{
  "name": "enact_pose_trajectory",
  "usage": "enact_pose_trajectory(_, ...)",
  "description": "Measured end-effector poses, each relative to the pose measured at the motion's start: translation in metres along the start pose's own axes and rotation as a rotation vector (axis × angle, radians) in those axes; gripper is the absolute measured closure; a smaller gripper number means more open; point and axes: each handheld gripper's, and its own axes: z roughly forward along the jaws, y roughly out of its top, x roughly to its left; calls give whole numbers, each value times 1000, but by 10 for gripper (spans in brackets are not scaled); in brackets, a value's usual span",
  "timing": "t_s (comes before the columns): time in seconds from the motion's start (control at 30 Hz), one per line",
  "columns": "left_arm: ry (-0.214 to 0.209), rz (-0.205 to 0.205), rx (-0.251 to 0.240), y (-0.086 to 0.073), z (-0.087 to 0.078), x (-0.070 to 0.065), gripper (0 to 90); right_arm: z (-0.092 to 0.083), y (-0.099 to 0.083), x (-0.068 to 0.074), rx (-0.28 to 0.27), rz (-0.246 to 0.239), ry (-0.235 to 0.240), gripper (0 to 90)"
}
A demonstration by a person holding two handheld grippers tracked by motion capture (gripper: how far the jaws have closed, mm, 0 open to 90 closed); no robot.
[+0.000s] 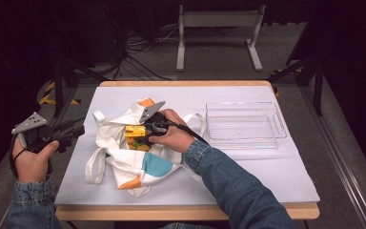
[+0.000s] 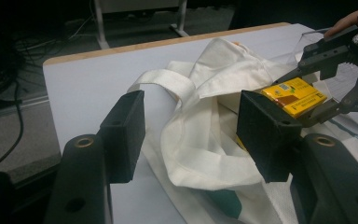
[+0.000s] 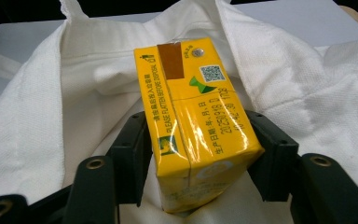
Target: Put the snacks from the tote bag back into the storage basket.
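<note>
Table (image 1: 267, 191), wood-edged and covered with a white sheet, carries two things. The larger is a white canvas tote bag (image 1: 124, 162) with blue and orange patches, lying crumpled left of centre with its mouth open. A clear rectangular plastic bin (image 1: 245, 125) sits at about 3 o'clock from the bag, well apart, nothing inside it.

Key relation: a yellow drink carton (image 3: 196, 130), a shrink-wrapped pack by the look of it, lies in the bag's mouth, and the right gripper (image 1: 145, 133) is already on it. In the right gripper view the carton's long axis runs away from the camera toward 12 o'clock, along the line of the jaws, with one black jaw against each long side. The pads look pressed to the film, so I read this as a grip taken. The near end sits low between the jaws and the far end points at the bag's back wall.

The bin lies toward 3 o'clock from the carton in the high view, so the lift probably has to clear the bag's rim before crossing.

The left gripper (image 1: 69, 134) is held off the table's left edge, at 9 o'clock from the bag. Its jaws stand apart with nothing between them, aimed at the bag's handle loop (image 2: 163, 81).

Carton details: brown tab, QR square and printed date on the top face.
</note>
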Motion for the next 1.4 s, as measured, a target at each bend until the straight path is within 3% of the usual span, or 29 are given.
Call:
enact_pose_trajectory(0.6, 2, -4, -5, 0, -1, 1, 428, -4, 5, -1, 18, -33, 18, 513)
enact_pose_trajectory(0.9, 3, -5, -5, -1, -2, 1, 428, -12, 15, 1, -4, -43, 25, 514)
enact_pose_trajectory(1.4, 1, 4, 1, -1, 0, -1, 427, -54, 36, 0, -49, -78, 9, 513)
